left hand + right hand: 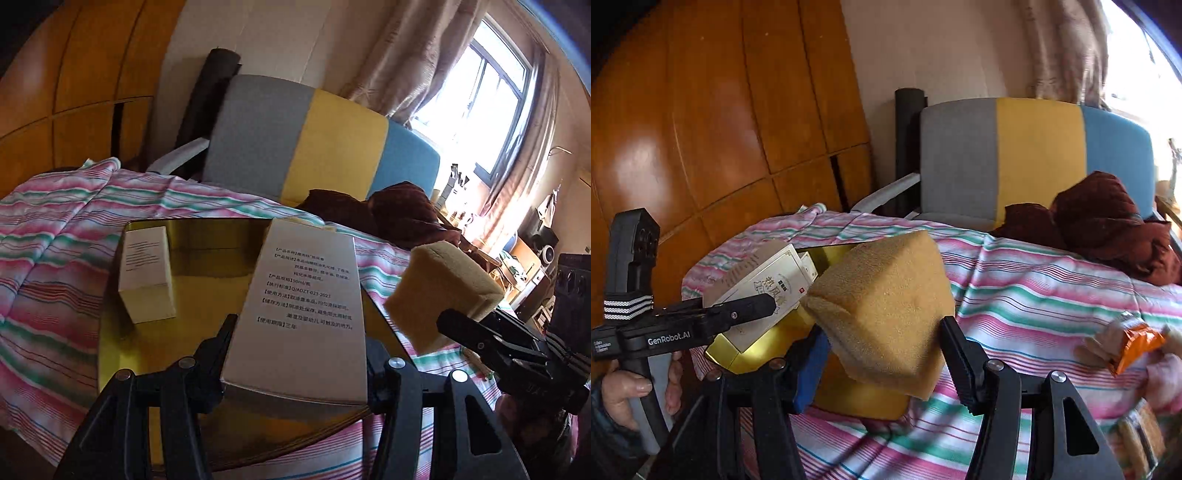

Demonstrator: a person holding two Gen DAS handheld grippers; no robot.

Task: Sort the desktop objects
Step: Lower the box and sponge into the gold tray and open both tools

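My left gripper (299, 332) is shut on a tall white carton (303, 295) printed with black text. The carton hangs tilted over a shiny gold tray (166, 347). A small white box (146, 273) stands in the tray's left part. To the right, my right gripper (454, 325) is shut on a yellow sponge block (439, 284) just past the tray's right edge. In the right wrist view the sponge (882, 295) sits between my right gripper's (882, 328) fingers, above the gold tray (746, 358). The left gripper (753, 295) holds the carton (768, 288) at the left.
A pink, green and white striped cloth (55, 251) covers the surface. A grey, yellow and blue chair back (303, 140) stands behind, with a dark red cloth (1108, 221) heaped beside it. An orange snack packet (1134, 343) lies at the right. Wooden panels (720, 110) rise at the left.
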